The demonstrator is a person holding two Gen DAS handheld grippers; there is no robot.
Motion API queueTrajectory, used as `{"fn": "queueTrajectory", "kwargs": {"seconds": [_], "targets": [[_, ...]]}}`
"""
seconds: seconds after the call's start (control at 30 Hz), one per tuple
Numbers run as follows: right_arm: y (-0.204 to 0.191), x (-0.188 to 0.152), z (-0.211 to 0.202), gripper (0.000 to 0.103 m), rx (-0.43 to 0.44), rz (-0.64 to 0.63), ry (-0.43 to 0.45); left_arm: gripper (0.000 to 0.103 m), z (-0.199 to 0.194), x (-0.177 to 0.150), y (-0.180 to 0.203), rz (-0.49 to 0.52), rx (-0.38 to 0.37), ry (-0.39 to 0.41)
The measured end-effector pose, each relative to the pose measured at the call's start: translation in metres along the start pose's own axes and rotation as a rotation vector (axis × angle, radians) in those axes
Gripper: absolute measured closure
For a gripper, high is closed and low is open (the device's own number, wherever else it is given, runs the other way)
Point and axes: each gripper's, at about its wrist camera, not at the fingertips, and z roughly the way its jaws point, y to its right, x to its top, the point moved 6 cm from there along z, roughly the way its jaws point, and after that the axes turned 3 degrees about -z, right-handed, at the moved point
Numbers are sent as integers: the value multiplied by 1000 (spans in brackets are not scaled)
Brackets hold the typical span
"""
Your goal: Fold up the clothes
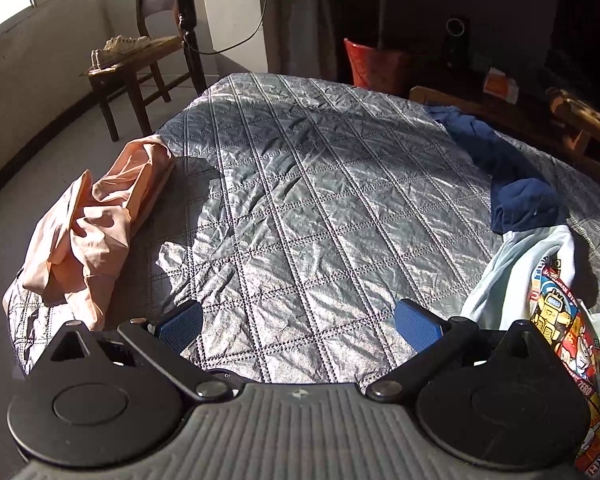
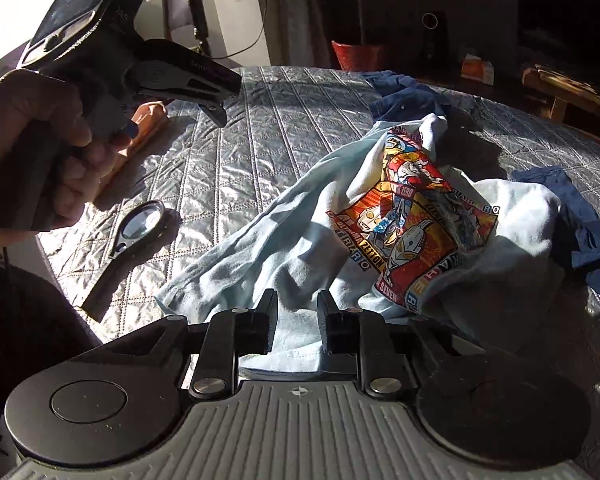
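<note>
The right gripper (image 2: pixel 297 322) hangs at six o'clock, its jaws parted a little over the hem of a pale blue printed T-shirt (image 2: pixel 300 236) crumpled on the quilted silver cover (image 2: pixel 260 120); navy garments (image 2: pixel 588 236) lie at three o'clock; at ten o'clock a hand (image 2: pixel 32 148) holds the left gripper (image 2: pixel 216 112) aloft; an orange garment (image 2: pixel 148 120) lies beyond it.

A home bedroom: quilted bed (image 1: pixel 300 184), wooden chair (image 1: pixel 140 68), standing fan (image 1: pixel 188 0), curtains (image 1: pixel 300 12).

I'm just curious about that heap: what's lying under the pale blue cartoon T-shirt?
The crumpled pale blue cartoon-print T-shirt lies on the silver quilted bedcover, overlapping dark navy clothing at its far and right edges. Anything directly beneath is covered.
</note>
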Motion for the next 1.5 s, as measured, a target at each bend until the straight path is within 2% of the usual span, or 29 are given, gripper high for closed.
{"fn": "queueTrajectory", "kwargs": {"seconds": [0.17, 0.2, 0.27, 0.37, 0.4, 0.47, 0.5, 0.57, 0.7, 0.77, 0.87, 0.9, 0.97, 1.2, 1.27, 1.3, 1.33, 1.37, 1.4, 1.47, 1.5], "targets": [[59, -16, -22, 71, -149, 124, -31, 1, -4, -1, 8, 14, -10, 9], [65, -17, -20, 71, -79, 223, -28, 1, -5, -2, 11, 21, -11, 11], [70, -22, -8, 64, 61, 364, -63, 1, -6, -4, 16, 35, -11, 15], [95, -18, -1, 68, -132, 418, 3, 1, -7, -7, 23, 57, -10, 17], [104, -17, 1, 65, -196, 435, 25, 1, -7, -8, 26, 62, -12, 16], [126, -12, 3, 51, -303, 436, 75, 1, -7, -10, 29, 69, -16, 15], [137, -9, 3, 50, -353, 437, 99, 1, -7, -11, 31, 73, -19, 14], [138, -8, -7, 52, -356, 439, 136, 1, -7, -13, 35, 86, -19, 12], [141, -7, -29, 48, -361, 443, 207, 1, -6, -17, 41, 96, -30, -5], [125, -16, -35, 45, -345, 375, 171, 1, -6, -19, 45, 106, -35, -7], [97, -35, -31, 44, -373, 170, 31, 1, -8, -21, 50, 126, -48, -8], [87, -43, -22, 45, -378, 70, -45, 1, -8, -22, 51, 131, -50, -9], [74, -50, -11, 50, -385, -57, -90, 1, -8, -23, 54, 139, -50, -10], [36, -39, 16, 53, -342, -440, -5, 1, -7, -29, 62, 169, -54, -16], [38, -34, 19, 41, -368, -471, 34, 1, -7, -31, 65, 185, -59, -19], [40, -33, 19, 41, -363, -456, 40, 1, -7, -32, 67, 190, -62, -20], [42, -32, 18, 48, -357, -442, 45, 1, -7, -32, 68, 194, -63, -22], [40, -31, 15, 88, -342, -445, 43, 1, -7, -33, 68, 195, -65, -22], [37, -30, 12, 97, -328, -448, 40, 1, -7, -33, 69, 196, -67, -23], [32, -29, 5, 100, -301, -457, 35, 1, -8, -34, 70, 199, -70, -23], [25, -27, -2, 100, -308, -502, 37, 1, -8, -34, 71, 204, -70, -22]]}}
